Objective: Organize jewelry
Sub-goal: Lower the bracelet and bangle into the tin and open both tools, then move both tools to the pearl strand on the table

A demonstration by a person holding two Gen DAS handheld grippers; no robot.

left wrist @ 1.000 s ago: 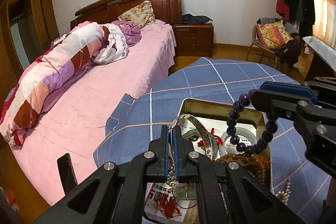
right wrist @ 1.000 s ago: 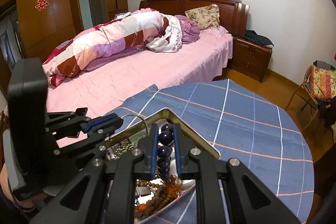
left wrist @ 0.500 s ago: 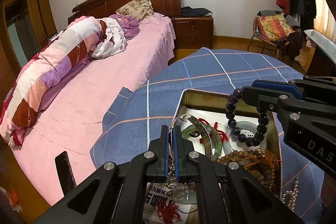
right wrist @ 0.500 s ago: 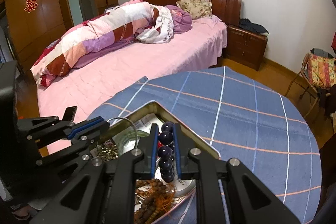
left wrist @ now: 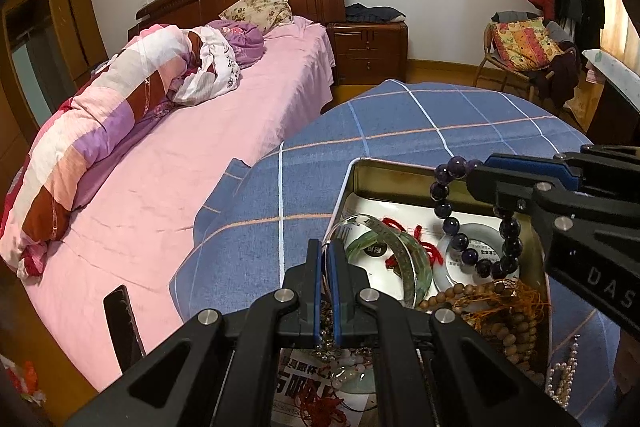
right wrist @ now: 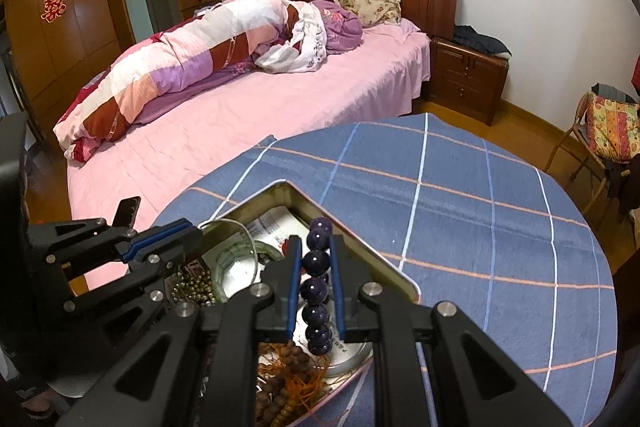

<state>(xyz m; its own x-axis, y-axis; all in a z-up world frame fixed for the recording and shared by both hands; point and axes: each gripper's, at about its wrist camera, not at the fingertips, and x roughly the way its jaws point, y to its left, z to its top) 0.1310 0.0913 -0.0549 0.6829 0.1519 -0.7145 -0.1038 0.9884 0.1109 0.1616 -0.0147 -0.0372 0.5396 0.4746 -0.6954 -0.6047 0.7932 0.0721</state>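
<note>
Right wrist view: the right gripper point(right wrist: 315, 269) is clenched on a bracelet of dark purple round beads point(right wrist: 315, 261), its 2 blue pads pinching the strand side-on, so several beads line up between them. In the left wrist view the rest of that loop hangs slack over the open gold-coloured metal tin point(left wrist: 394, 175), its lowest beads just above or touching the white disc inside; I cannot tell which.

The left gripper point(left wrist: 327, 281) is closed tight on a thin clear bangle point(left wrist: 362, 223) standing on edge at the tin's near-left side.

Judged from how it drapes, the bracelet is limp and strung on cord: fairly light, with hard, glossy beads that can roll under the pads. A hold across 1 bead, or on the cord between 2, looks safer than a grip along the row. The green jade-like bangle point(left wrist: 414, 265) inside the tin is rigid and probably brittle, so the beads should be lowered gently beside it. The brown wooden bead string with orange tassel point(left wrist: 486, 301) at the tin's near-right could snag.
</note>
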